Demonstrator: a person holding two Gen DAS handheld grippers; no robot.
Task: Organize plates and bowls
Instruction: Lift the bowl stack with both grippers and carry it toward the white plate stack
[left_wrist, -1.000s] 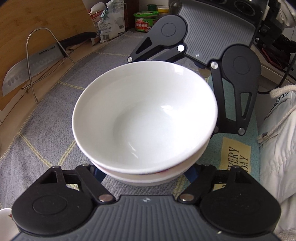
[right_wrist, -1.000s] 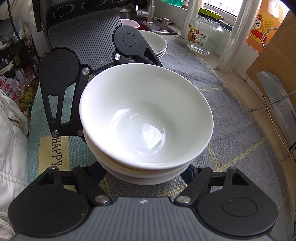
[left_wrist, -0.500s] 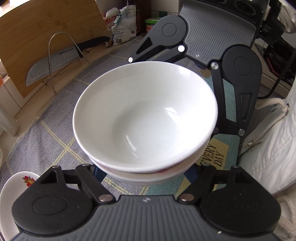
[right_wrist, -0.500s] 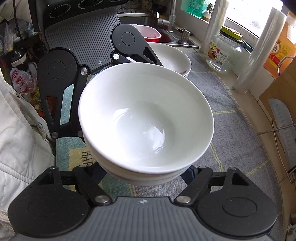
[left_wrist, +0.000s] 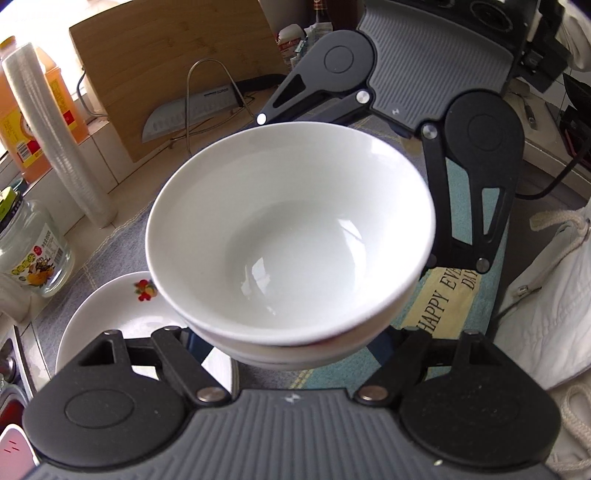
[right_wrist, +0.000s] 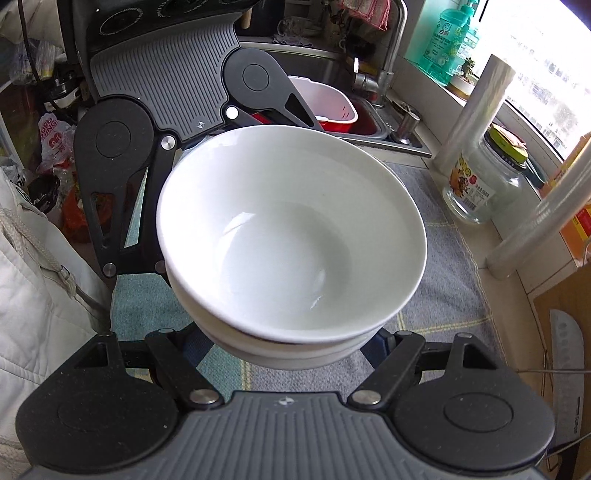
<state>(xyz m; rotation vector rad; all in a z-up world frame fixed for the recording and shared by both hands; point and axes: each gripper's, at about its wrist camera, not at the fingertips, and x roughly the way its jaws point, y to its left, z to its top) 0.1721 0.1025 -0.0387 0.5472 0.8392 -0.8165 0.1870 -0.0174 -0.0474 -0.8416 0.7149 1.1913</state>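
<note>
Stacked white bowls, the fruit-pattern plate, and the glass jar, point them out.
stacked white bowls (left_wrist: 291, 236): left wrist view, inside of the top bowl.
fruit-pattern plate (left_wrist: 110, 314): left wrist view, bare rim.
glass jar (right_wrist: 484, 184): right wrist view, its side.

A home kitchen: a steel sink (right_wrist: 332, 66) with its tap (right_wrist: 384, 62), a dish soap bottle (right_wrist: 448, 40) just beside it, and a knife (left_wrist: 192, 110) against a cutting board (left_wrist: 173, 62).

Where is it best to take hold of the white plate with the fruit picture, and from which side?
Grip the plate by its raised rim, coming in low from its far side, beside the fruit picture. It looks shallow, so only the rim gives an edge, and the stacked bowls and the left tongs cover its near side.
</note>
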